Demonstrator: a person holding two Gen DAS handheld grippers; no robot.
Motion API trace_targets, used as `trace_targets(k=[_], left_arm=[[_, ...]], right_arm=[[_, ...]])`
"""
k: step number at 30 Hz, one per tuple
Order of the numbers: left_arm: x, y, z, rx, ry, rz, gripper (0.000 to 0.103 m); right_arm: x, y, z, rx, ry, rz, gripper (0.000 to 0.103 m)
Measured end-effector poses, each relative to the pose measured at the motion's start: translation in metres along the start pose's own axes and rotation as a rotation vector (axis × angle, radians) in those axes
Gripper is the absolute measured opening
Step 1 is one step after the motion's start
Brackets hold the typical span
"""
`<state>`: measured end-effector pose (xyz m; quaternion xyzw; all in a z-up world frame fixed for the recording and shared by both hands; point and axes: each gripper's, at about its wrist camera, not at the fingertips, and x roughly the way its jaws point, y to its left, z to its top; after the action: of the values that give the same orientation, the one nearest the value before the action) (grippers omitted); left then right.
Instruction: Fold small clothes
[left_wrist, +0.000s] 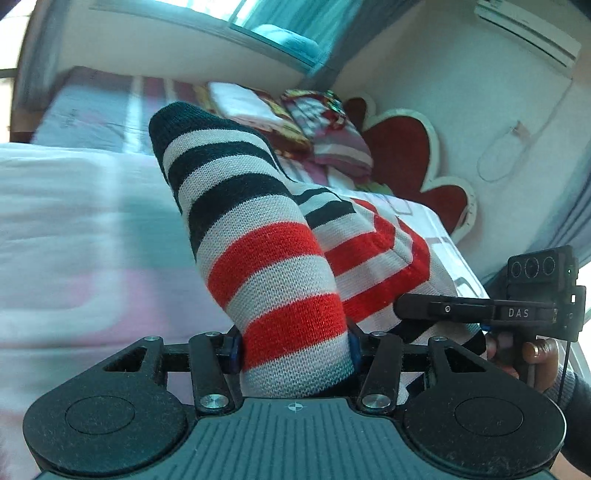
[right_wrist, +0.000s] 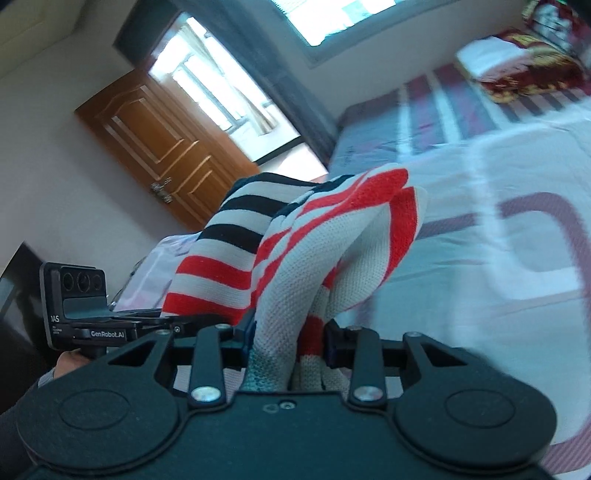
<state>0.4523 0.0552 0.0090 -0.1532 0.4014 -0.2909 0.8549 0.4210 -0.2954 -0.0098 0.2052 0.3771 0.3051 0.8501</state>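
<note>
A small knitted garment (left_wrist: 258, 236) with white, red and black stripes hangs between both grippers above the bed. My left gripper (left_wrist: 295, 349) is shut on one bunched striped part of it, which stands up in front of the camera. My right gripper (right_wrist: 290, 336) is shut on another bunched part of the same garment (right_wrist: 325, 236). The right gripper also shows in the left wrist view (left_wrist: 480, 312) at the right, close beside the cloth. The left gripper shows in the right wrist view (right_wrist: 110, 325) at the left. The gripped edges are hidden between the jaws.
A bed with a white and pink patterned cover (left_wrist: 74, 240) lies under the garment. Folded blankets and pillows (left_wrist: 295, 122) are stacked at its head, by a red heart-shaped headboard (left_wrist: 402, 155). A wooden door (right_wrist: 159, 144) stands beyond the bed.
</note>
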Motion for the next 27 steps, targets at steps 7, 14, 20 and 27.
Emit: trace_targets(k=[7, 14, 20, 27], left_arm=[[-0.103, 0.066, -0.037, -0.067, -0.013, 0.141, 0.05], [-0.16, 0.127, -0.094, -0.18, -0.009, 0.224, 0.051], [-0.147, 0.152, -0.151, -0.183, 0.043, 0.426, 0.093], [-0.185, 0.131, -0.161, -0.199, -0.088, 0.489, 0.093]], right_arm=[[0.076, 0.071, -0.022, -0.024, 0.06, 0.12, 0.033], [0.151, 0.126, -0.052, -0.035, 0.169, 0.211, 0.033], [0.21, 0.131, -0.085, -0.045, 0.362, 0.051, 0.033], [0.199, 0.11, -0.076, 0.026, 0.363, 0.056, 0.042]])
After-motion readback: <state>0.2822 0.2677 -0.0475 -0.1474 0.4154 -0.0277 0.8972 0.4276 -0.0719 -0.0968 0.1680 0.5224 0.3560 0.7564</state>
